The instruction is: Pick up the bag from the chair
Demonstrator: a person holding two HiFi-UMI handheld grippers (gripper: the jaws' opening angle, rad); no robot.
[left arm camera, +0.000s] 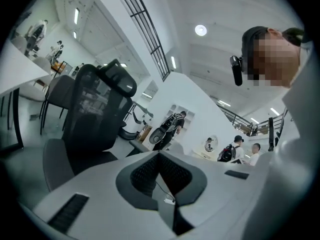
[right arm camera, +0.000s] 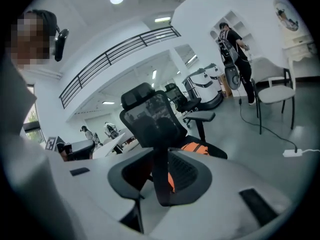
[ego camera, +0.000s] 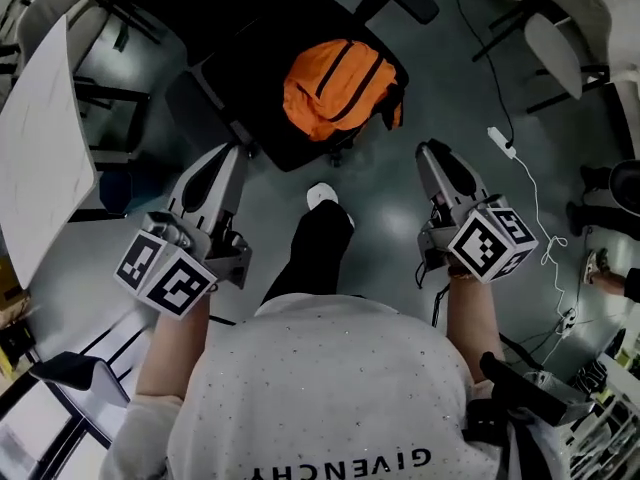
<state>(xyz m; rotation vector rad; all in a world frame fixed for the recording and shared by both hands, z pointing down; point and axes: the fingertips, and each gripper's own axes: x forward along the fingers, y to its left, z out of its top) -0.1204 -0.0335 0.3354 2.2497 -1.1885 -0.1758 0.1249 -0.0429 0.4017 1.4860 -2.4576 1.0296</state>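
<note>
An orange backpack (ego camera: 335, 88) with black straps lies on the seat of a black office chair (ego camera: 260, 118), at the top middle of the head view. Both grippers hover short of the chair, above the floor. My left gripper (ego camera: 232, 153) is shut and empty, its tips near the chair's front left edge. My right gripper (ego camera: 428, 150) is shut and empty too, to the right of the bag and apart from it. In the right gripper view the orange backpack (right arm camera: 197, 147) shows just beyond the closed jaws. The left gripper view shows the chair's mesh back (left arm camera: 95, 114), not the bag.
A white table (ego camera: 45, 148) stands at the left. White chairs (ego camera: 555, 48) are at the back right. A power strip (ego camera: 500, 140) with a white cable lies on the floor at the right. My own leg and white shoe (ego camera: 322, 196) reach toward the chair.
</note>
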